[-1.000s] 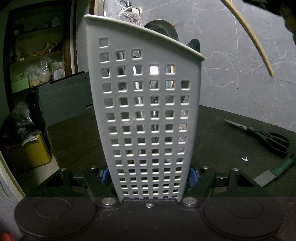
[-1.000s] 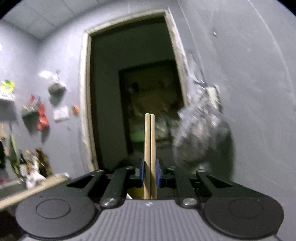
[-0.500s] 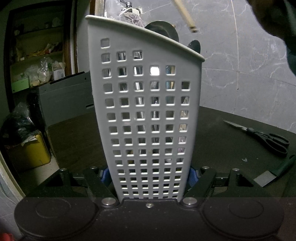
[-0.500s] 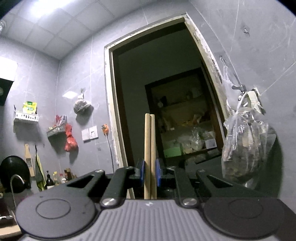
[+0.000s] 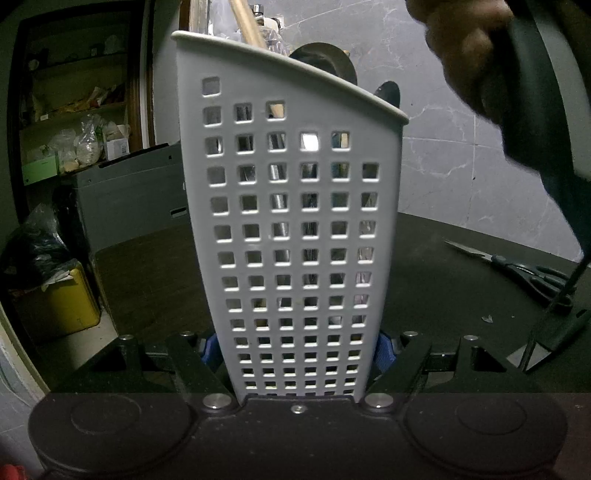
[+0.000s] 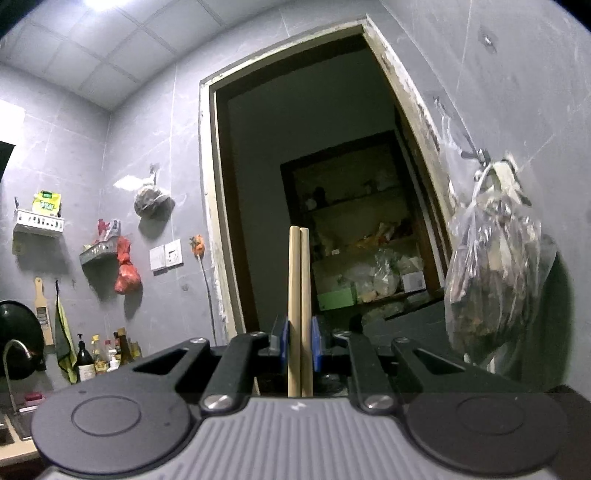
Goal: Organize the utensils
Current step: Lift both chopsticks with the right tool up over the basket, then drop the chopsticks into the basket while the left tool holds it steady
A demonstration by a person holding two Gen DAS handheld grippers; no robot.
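My left gripper (image 5: 297, 350) is shut on the base of a tall grey perforated utensil holder (image 5: 295, 221) that stands upright on the dark table (image 5: 443, 280). Metal utensils show through its holes and dark utensil heads stick out above its rim. My right gripper (image 6: 298, 339) is shut on a pair of wooden chopsticks (image 6: 298, 288), held upright. In the left wrist view the chopsticks' lower end (image 5: 245, 22) dips behind the holder's rim at the top left, and the hand with the right gripper (image 5: 517, 74) is at the upper right.
Black scissors (image 5: 532, 273) and a green-handled scraper (image 5: 554, 339) lie on the table to the right. A grey cabinet (image 5: 125, 199), yellow box (image 5: 59, 306) and shelves are at the left. A doorway (image 6: 314, 221) and hanging plastic bag (image 6: 495, 266) face the right wrist camera.
The chopsticks moved left and down across the left wrist view, from above right of the holder to its top left rim. The right hand came in closer. The holder stayed still.
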